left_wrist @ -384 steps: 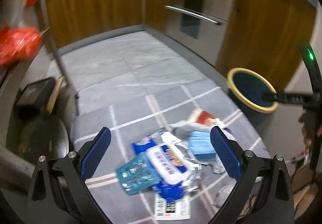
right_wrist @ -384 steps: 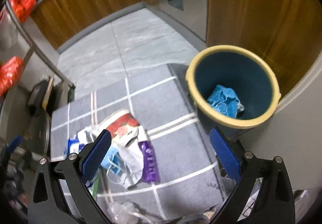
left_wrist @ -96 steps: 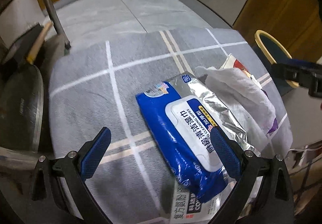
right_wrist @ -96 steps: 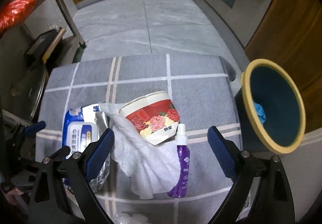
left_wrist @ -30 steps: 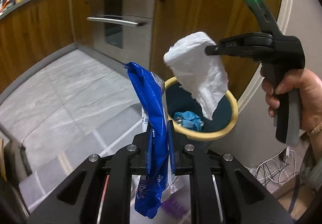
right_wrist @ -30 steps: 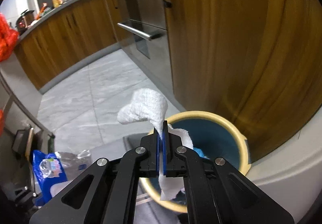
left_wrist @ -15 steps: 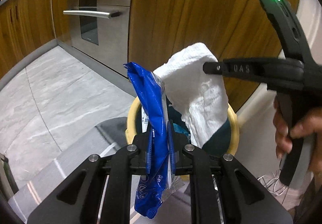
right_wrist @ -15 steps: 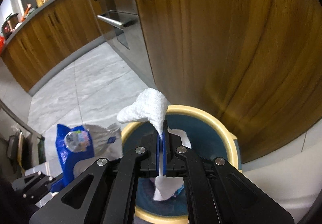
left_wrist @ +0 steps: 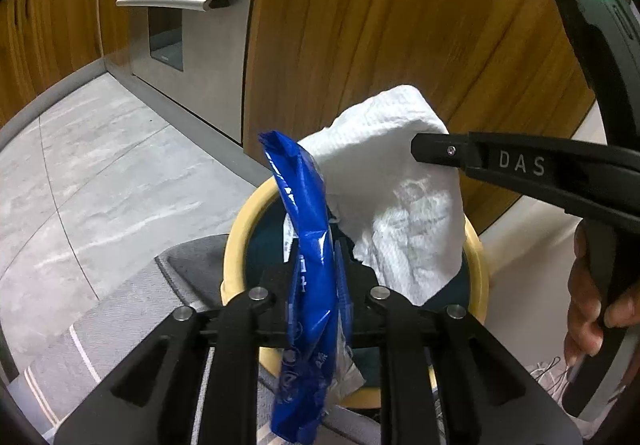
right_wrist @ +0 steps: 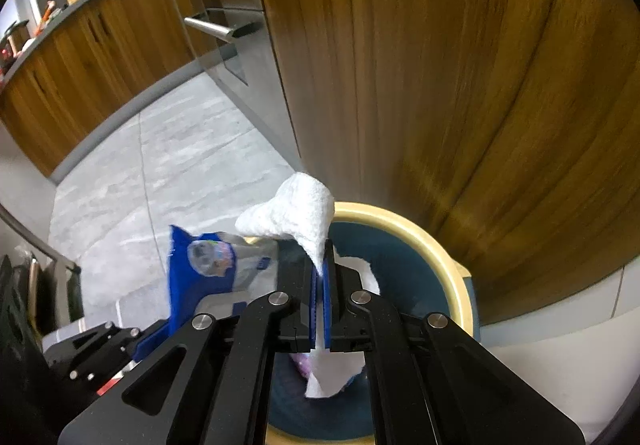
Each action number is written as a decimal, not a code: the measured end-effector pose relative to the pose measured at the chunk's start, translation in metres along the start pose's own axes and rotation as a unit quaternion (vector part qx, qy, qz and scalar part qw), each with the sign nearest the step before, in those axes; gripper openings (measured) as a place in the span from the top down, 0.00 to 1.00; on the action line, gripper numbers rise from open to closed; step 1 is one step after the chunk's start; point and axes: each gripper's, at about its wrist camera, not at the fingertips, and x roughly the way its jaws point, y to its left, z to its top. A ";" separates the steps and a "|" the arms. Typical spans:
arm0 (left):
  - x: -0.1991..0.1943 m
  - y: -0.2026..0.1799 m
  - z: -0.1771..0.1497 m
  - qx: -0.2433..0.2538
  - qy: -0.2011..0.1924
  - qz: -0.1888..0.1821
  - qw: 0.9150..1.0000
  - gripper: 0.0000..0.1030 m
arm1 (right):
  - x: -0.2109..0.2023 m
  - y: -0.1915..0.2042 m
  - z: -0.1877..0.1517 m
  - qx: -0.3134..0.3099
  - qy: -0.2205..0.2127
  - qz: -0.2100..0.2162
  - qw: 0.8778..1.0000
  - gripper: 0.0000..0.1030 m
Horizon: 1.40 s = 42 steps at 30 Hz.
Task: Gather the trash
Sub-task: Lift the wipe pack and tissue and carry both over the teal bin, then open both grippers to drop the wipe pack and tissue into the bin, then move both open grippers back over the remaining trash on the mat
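Wood-fronted kitchen, left tongs [left_wrist: 316, 277] easing open around crumpled blue wipes pack [left_wrist: 308, 245], right tongs [right_wrist: 320, 281] clamped on white tissue [right_wrist: 296, 213]

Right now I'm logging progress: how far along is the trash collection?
Some trash already lies inside the bin. The left gripper, jaws opening, carries the blue wipes pack; the right gripper pinches the white paper towel above it. Both drops remain.
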 end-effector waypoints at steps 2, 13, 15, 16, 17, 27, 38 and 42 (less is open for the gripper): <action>0.002 -0.001 0.001 0.002 -0.001 0.003 1.000 0.83 | -0.001 -0.001 0.000 0.001 -0.001 -0.003 1.000 0.97; -0.010 0.001 0.003 0.004 -0.012 0.006 1.000 0.60 | -0.001 -0.004 -0.002 0.003 0.001 -0.012 1.000 0.73; -0.016 0.005 0.001 0.000 -0.014 0.007 1.000 0.56 | -0.002 -0.004 -0.002 0.006 -0.001 -0.012 1.000 0.65; -0.017 0.006 0.000 0.000 -0.015 0.009 1.000 0.55 | -0.002 -0.004 -0.001 0.007 -0.002 -0.012 1.000 0.63; -0.020 0.008 -0.001 -0.001 -0.015 0.012 1.000 0.54 | -0.003 -0.003 -0.002 0.007 -0.002 -0.012 1.000 0.63; -0.059 0.031 -0.026 -0.009 -0.015 0.048 0.999 0.48 | -0.013 0.015 -0.003 -0.020 -0.007 -0.007 1.000 0.50; -0.131 0.042 -0.055 -0.002 -0.041 0.111 0.993 0.13 | -0.048 0.047 -0.021 -0.046 -0.027 0.008 0.999 0.08; -0.155 0.049 -0.065 -0.014 -0.047 0.118 0.992 0.08 | -0.065 0.059 -0.029 -0.044 -0.035 0.023 0.998 0.06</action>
